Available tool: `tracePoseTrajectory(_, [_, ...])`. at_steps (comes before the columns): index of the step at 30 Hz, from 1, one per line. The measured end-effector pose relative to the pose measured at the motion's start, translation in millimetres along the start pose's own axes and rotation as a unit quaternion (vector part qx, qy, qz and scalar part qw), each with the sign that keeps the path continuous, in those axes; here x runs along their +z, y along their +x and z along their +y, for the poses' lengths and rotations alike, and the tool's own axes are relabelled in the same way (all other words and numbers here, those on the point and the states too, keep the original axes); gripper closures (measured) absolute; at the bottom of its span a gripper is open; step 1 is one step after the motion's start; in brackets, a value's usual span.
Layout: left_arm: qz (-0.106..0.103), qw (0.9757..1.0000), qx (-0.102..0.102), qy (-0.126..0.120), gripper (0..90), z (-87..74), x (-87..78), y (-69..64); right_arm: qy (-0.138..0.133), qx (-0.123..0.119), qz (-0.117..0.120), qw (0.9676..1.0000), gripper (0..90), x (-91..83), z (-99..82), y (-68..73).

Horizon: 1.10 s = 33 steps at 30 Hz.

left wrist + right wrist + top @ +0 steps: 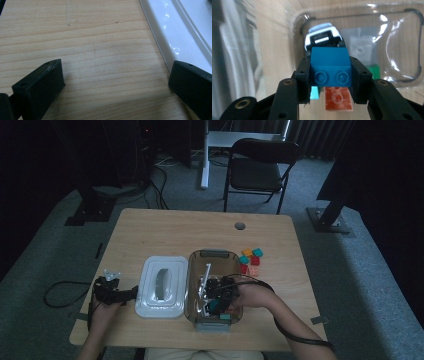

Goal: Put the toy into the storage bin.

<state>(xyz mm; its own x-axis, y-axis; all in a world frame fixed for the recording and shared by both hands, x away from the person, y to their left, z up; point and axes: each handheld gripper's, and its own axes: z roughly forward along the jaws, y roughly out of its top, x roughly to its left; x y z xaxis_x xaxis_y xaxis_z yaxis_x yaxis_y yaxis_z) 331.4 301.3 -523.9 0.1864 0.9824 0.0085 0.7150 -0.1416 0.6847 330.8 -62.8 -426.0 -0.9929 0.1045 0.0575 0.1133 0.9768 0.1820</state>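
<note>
Inside the clear bin [409,40], a studded blue brick [330,67].

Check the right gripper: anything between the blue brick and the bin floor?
Yes, from the right gripper view. The right gripper clamps the blue brick over the clear bin; a red brick lies right below it, with a toy car beyond.

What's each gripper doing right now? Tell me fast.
Left gripper: open, holding nothing, over the table.
Right gripper: closed on a blue brick, over the clear box.
</note>
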Motion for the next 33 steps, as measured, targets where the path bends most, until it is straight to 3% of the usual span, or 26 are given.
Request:
tracePoseTrajectory(11, [0.0,1.0,0.0,0.0,0.5,0.0,0.0,0.0,-0.002,0.01,0.01,0.9999,52.1,-1.7,0.5,-1.0])
tracePoseTrajectory(19, [0.0,1.0,0.0,0.0,0.5,0.0,0.0,0.0,-0.054,0.036,0.009,0.9979,48.3,-21.4,-7.2,-0.4])
tracePoseTrajectory(27, [0.0,1.0,0.0,0.0,0.5,0.0,0.0,0.0,-0.099,0.066,0.002,0.9929,45.8,-43.2,-25.5,-3.4])
tracePoseTrajectory(33, [0.0,1.0,0.0,0.001,0.5,0.1,-0.1,0.0,-0.141,0.105,-0.023,0.9842,43.7,-64.2,-51.4,-11.0])
